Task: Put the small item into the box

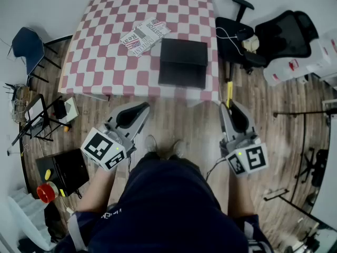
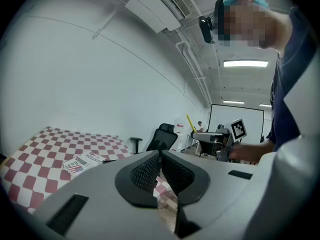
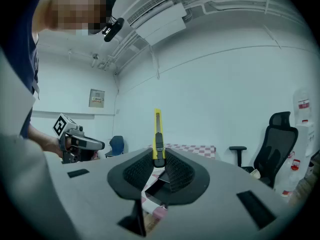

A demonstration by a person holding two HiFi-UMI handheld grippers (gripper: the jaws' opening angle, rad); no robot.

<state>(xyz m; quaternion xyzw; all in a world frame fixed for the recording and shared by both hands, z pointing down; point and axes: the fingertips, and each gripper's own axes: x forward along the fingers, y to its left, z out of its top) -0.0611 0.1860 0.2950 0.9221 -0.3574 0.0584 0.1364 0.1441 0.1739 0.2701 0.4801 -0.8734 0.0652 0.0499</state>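
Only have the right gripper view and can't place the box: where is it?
Observer: The box is on the checkered table, right half, near the front edge.
Operator: Right tool has the knife. Left tool free?
Observer: Yes. The left tool is shut with nothing in it.
Operator: Anything else on the table?
Observer: One newspaper, left of the box and farther back.

Table (image 1: 105, 51) at 12 o'clock: left and far checkered top open. Black box (image 1: 182, 63) blocks the near edge toward 1, printed packet (image 1: 145, 36) just beside it at 11. Office chair (image 1: 279, 33) crowds 2. Blue chair (image 1: 27, 45) at 10, black case (image 1: 63, 170) at 8. Floor (image 1: 179, 117) ahead open.
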